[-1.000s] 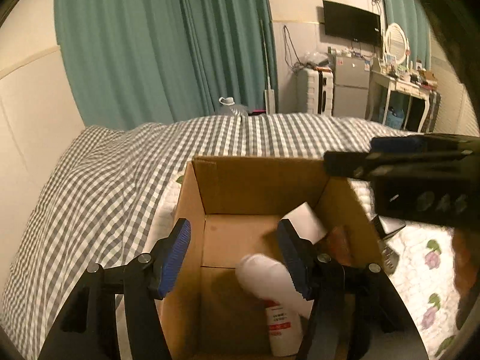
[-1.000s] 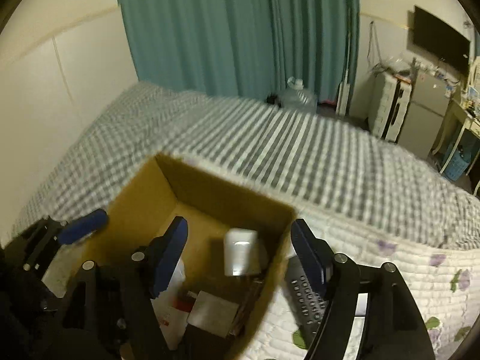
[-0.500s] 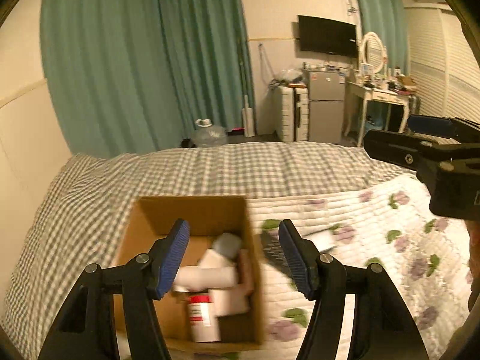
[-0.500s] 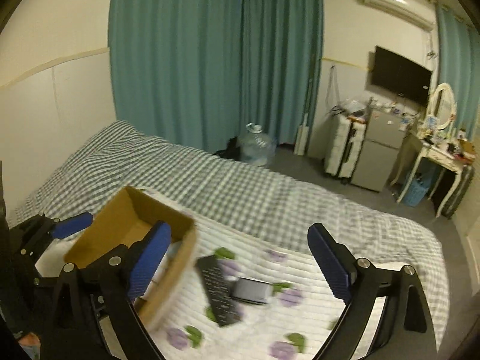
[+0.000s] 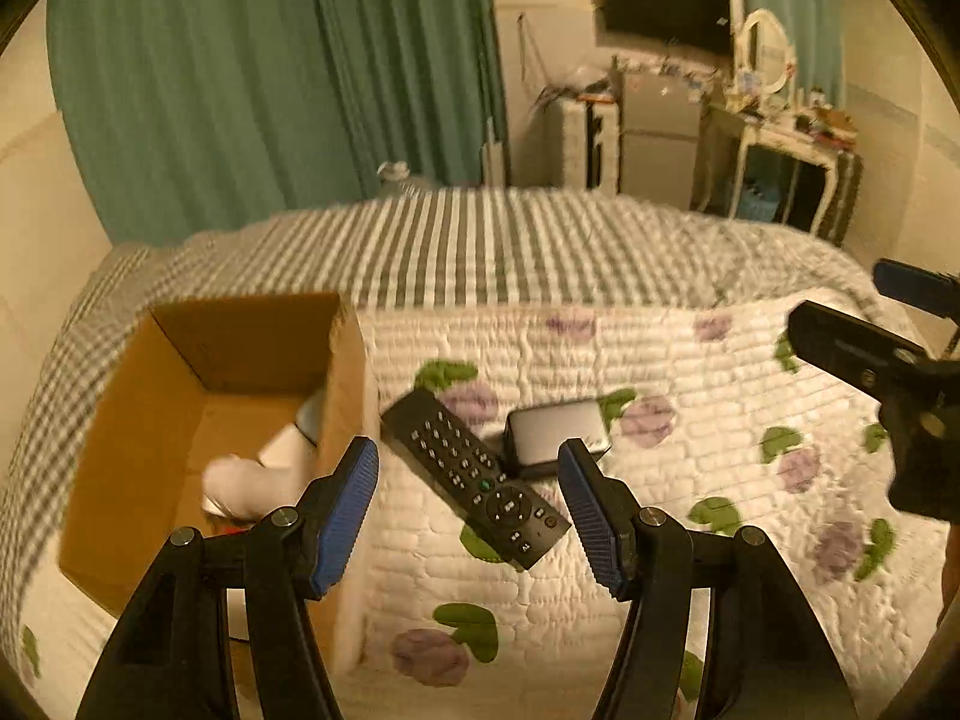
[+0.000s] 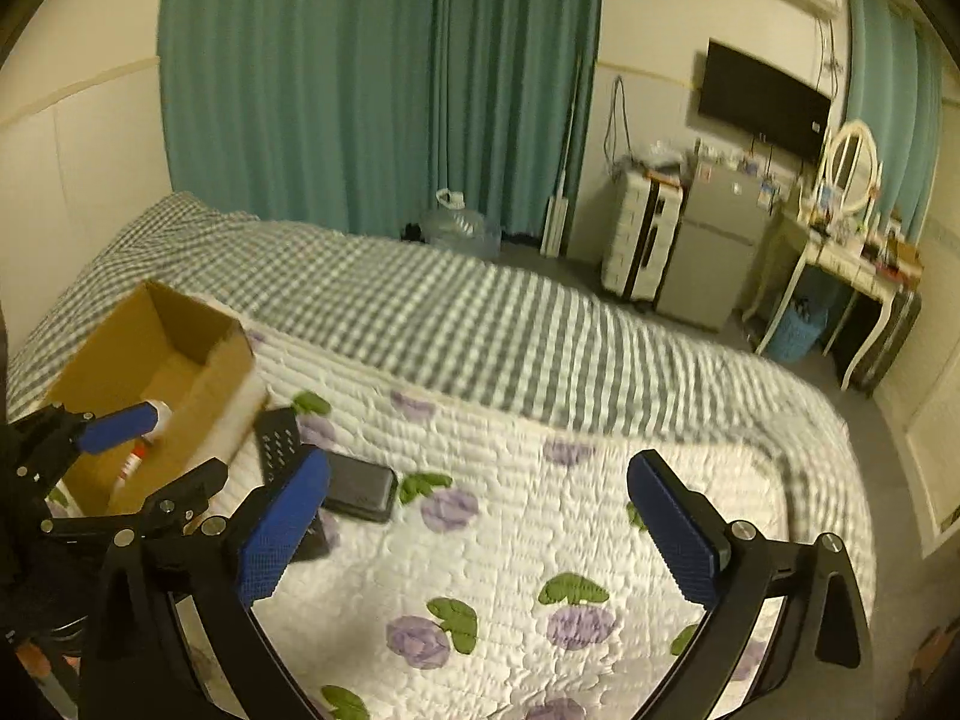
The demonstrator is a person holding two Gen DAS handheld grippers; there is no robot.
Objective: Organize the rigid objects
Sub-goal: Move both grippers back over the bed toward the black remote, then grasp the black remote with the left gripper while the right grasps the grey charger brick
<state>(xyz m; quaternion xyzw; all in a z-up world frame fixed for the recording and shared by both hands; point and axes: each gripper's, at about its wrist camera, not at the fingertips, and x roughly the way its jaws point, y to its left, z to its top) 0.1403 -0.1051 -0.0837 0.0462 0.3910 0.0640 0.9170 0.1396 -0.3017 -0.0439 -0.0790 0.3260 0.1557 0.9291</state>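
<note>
A black remote control [image 5: 474, 468] lies on the flowered quilt beside a dark flat case [image 5: 555, 435]; both also show in the right wrist view, the remote [image 6: 279, 441] and the case [image 6: 360, 487]. An open cardboard box [image 5: 180, 420] stands left of them, holding a white bottle [image 5: 234, 486] and other items. My left gripper [image 5: 468, 510] is open and empty, hovering just above the remote. My right gripper [image 6: 474, 534] is open wide and empty, above bare quilt right of the case. The box [image 6: 198, 384] also appears at the left of the right wrist view.
The bed carries a flowered white quilt [image 6: 540, 516] over a grey checked cover [image 6: 390, 306]. Teal curtains [image 6: 360, 78], a water jug [image 6: 456, 228], a small fridge [image 6: 714, 252] and a white dressing table [image 6: 840, 252] stand beyond the bed.
Both grippers have pulled up and away from the box and swung right. The left one now hangs over the remote; the right one faces the bare quilt. Both stay open.
</note>
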